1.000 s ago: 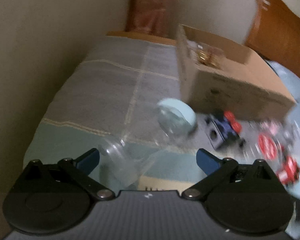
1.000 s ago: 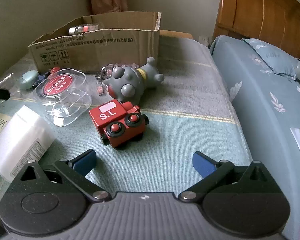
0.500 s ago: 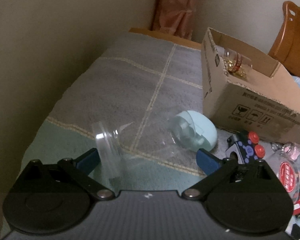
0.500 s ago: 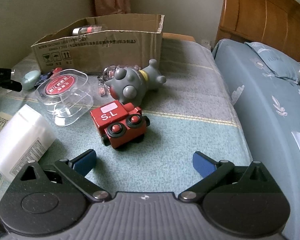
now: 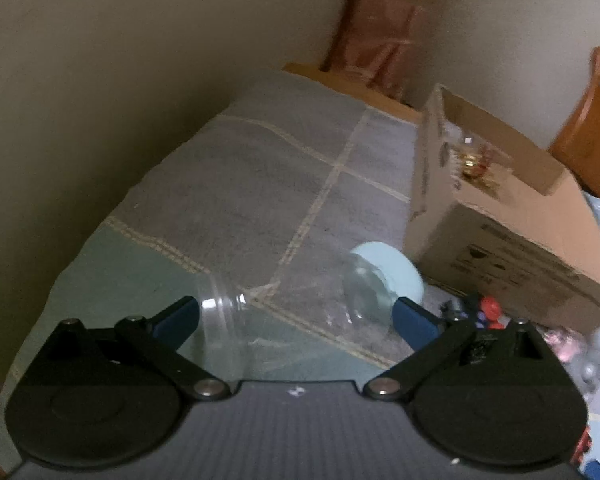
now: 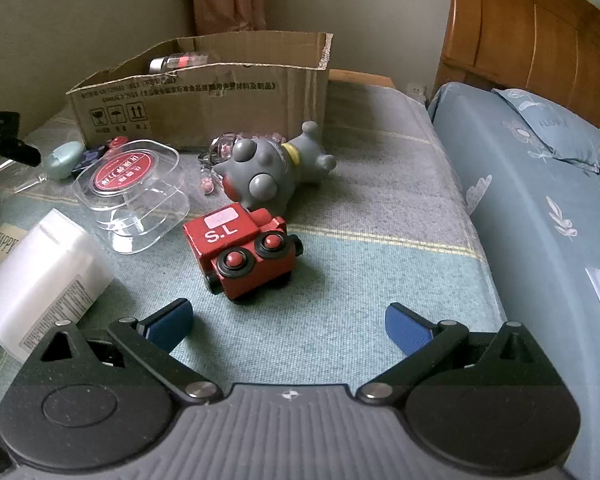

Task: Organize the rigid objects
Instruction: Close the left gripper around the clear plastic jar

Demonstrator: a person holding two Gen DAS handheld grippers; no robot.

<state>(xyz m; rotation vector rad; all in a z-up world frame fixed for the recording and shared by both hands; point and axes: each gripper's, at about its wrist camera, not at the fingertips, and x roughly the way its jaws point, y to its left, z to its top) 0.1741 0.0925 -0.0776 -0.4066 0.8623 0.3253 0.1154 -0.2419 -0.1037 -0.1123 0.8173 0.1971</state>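
A clear plastic jar with a pale blue lid lies on its side across the bed cover. It spans the gap between the fingers of my open left gripper, and I cannot tell whether they touch it. The open cardboard box stands just right of it, with a bottle inside. My right gripper is open and holds nothing, a short way in front of the red toy train. Behind the train lie a grey toy figure and a clear container with a red label.
A white bottle lies at the left of the right wrist view. A small dark toy car sits by the box corner. A wall runs along the left side of the bed. A wooden headboard and blue pillows are at the right.
The left gripper has swung left and closed in on the clear jar, which now lies between its fingertips. The right gripper has barely moved.
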